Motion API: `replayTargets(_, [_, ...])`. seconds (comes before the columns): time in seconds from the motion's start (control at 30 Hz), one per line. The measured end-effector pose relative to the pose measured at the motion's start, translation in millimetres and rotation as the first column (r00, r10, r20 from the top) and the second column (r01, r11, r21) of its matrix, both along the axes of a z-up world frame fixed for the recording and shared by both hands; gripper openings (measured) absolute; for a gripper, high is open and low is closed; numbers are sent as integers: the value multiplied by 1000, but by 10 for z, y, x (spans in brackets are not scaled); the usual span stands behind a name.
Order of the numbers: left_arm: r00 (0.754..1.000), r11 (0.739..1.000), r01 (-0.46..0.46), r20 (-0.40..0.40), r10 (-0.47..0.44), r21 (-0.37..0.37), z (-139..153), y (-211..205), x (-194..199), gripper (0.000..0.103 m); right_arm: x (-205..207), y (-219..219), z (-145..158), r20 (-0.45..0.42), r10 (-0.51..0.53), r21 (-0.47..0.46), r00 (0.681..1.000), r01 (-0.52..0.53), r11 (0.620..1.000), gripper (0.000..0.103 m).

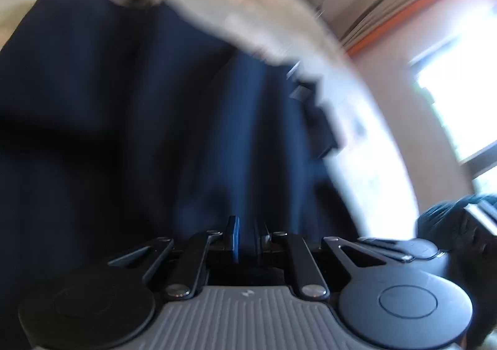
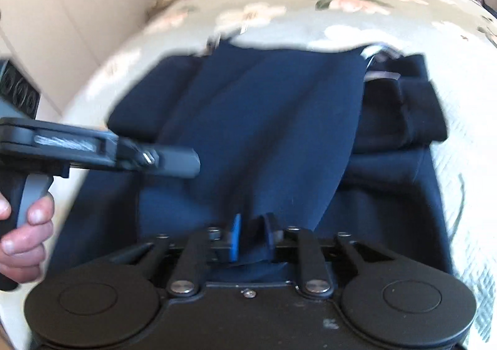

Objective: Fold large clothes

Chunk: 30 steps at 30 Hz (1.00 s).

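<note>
Navy cloth between right gripper jaws

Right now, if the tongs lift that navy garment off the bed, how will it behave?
Probably floppy: the navy garment lies in soft folds and creases on the floral bedspread, so it should drape and sag. Likely bulky rather than light, since several layers are stacked. A flap already sits pinched in the right tongs and looks unlikely to slip.

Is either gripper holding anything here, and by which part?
The right gripper pinches a fold of the navy garment at its near edge. The left gripper is shut over the same garment; whether it grips cloth cannot be told.
</note>
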<state>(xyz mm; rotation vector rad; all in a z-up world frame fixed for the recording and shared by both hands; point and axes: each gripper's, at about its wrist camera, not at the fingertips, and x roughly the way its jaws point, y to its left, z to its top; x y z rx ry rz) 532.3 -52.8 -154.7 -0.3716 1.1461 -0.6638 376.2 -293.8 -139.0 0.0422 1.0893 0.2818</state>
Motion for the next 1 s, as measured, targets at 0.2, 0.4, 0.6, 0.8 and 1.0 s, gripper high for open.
replayTargets(0.2, [982,982,-160,-120,148,-99,-85,486,-476,8,-430,-132,-45,-88,7,3,996,-7,1000,18])
replayTargets(0.4, [981,985,-169,-105,164,-43,82,576,-834,10,-435,-321,442,25,6,110,1000,-9,994,23])
replayTargets(0.6, [986,989,-145,-81,145,9,151,526,-1044,11,-34,46,527,125,37,182,992,-59,981,23])
replayTargets(0.8, [980,983,-170,-94,177,76,174,840,-1249,14,-352,197,126,23,41,108,999,-43,993,23])
replayTargets(1.0, [971,974,-196,-117,209,112,167,1174,-1398,17,-667,29,25,-113,14,130,993,1,991,24])
